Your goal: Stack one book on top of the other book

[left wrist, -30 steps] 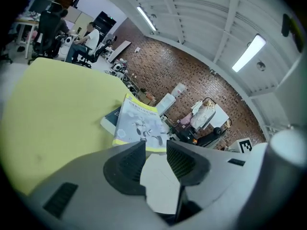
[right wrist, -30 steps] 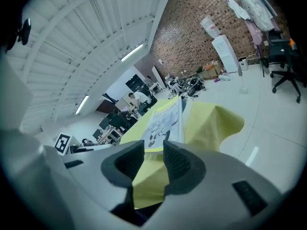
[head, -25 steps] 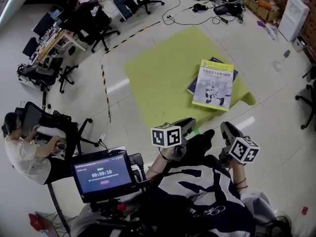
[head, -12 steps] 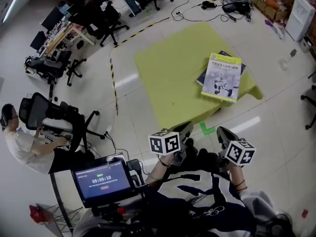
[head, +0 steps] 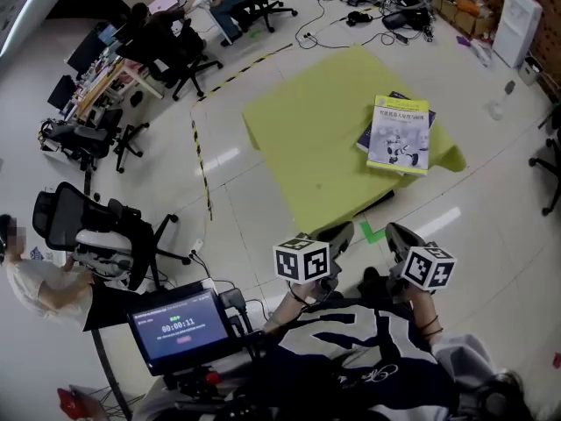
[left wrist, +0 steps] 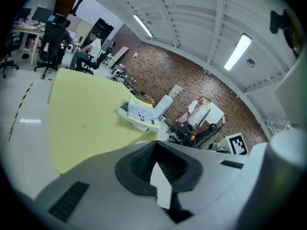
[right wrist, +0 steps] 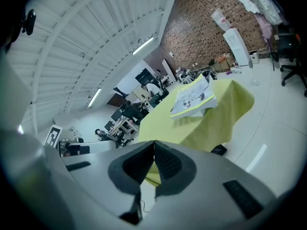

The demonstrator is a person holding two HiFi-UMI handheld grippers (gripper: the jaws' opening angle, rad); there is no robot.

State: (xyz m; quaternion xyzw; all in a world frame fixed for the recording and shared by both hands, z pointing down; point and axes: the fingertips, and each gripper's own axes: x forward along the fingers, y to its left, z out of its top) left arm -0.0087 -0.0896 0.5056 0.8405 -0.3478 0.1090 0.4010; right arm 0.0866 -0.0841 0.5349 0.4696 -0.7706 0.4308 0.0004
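On the far right part of a table under a yellow-green cloth, a white and yellow book lies on top of a dark blue book. The stack shows in the left gripper view as the white and yellow book and in the right gripper view as the white and yellow book. My left gripper and right gripper hang side by side in front of the table's near edge, well short of the books. Both are shut with nothing between the jaws.
Office chairs and desks with seated people stand along the left and back. A yellow-black tape line runs over the white floor. A monitor is close at the lower left. Cables and boxes lie beyond the table.
Both grippers and the view have drawn back from the table, so the stacked books now lie farther off. The books have not moved on the cloth.
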